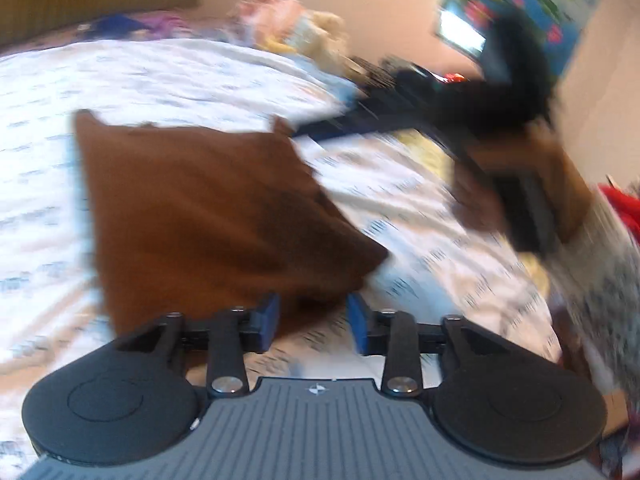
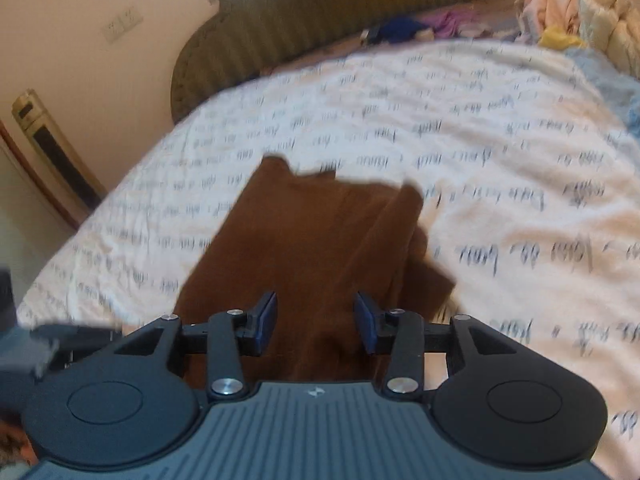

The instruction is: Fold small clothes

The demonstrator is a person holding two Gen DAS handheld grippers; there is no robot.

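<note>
1. Blue-padded fingers of the left gripper [image 1: 314,322] are sitting closest to the lens, spread apart with nothing between them; the near corner of the brown garment [image 1: 208,216] is lying just beyond the gap, not pinched.

2. That brown garment is resting on the white printed bedspread [image 1: 120,76], looking like a compact, roughly four-sided bundle. From this side it is reading as already folded at least once, though motion blur is smearing the edges, so the number of layers cannot be told.

3. Over in the right wrist view, the right gripper [image 2: 316,322] is likewise standing released, its jaws parted above the brown garment [image 2: 320,240], with cloth showing through the gap but no grip on it.

4. On the garment's right side, a doubled-over flap is showing, a long ridge running away from the camera. That suggests a lengthwise fold is in place.

5. Judging progress: this piece seems well along or finished, both tools being off it.

6. At the bed's far corner, a heap of pale clothes [image 2: 576,4] is waiting, so more folding probably remains.

7. In the left view, the other gripper and the person's hand [image 1: 532,184] are blurring past on the right.
</note>
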